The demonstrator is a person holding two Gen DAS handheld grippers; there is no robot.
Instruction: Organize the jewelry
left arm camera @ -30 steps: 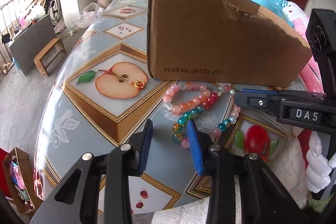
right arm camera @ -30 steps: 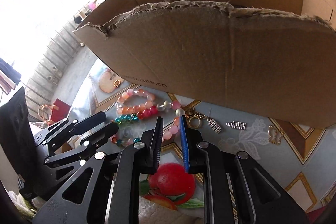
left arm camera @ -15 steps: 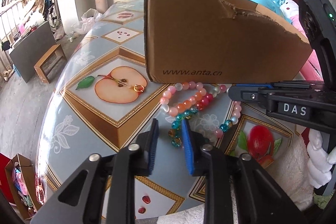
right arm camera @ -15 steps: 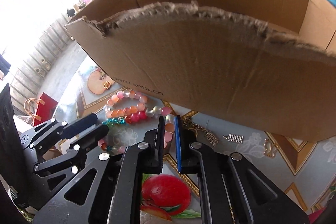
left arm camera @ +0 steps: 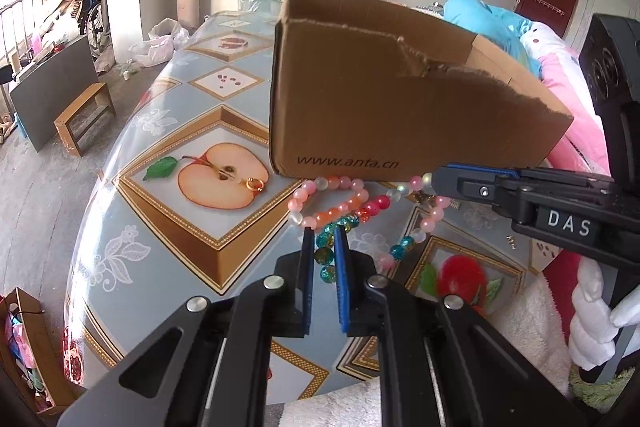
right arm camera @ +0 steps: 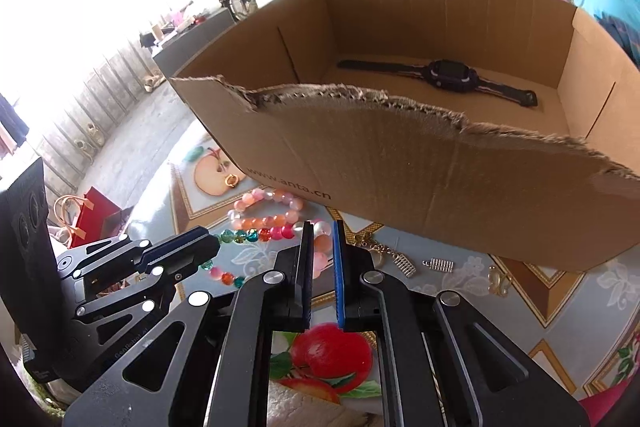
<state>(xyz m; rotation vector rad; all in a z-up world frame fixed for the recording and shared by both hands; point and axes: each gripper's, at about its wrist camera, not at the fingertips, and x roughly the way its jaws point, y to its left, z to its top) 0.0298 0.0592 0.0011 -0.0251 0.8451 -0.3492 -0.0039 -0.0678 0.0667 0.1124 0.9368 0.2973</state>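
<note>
A long bead necklace (left arm camera: 348,205) of pink, orange, red and teal beads lies looped in front of a torn cardboard box (left arm camera: 384,107). My left gripper (left arm camera: 324,247) is shut on its teal beads. My right gripper (right arm camera: 320,239) is shut on its pink and white beads (right arm camera: 320,247); it also shows in the left wrist view (left arm camera: 440,179). A dark wristwatch (right arm camera: 448,77) lies inside the box (right arm camera: 420,187). A gold ring (left arm camera: 255,183) sits on the apple print.
Small gold and silver charms (right arm camera: 438,264) and a gold clasp (right arm camera: 498,279) lie on the tablecloth before the box. The table edge (left arm camera: 80,267) curves at the left. Pink and blue bedding (left arm camera: 560,47) is at the right.
Both grippers have closed on the necklace and risen; the right view now looks into the box and the watch shows.
</note>
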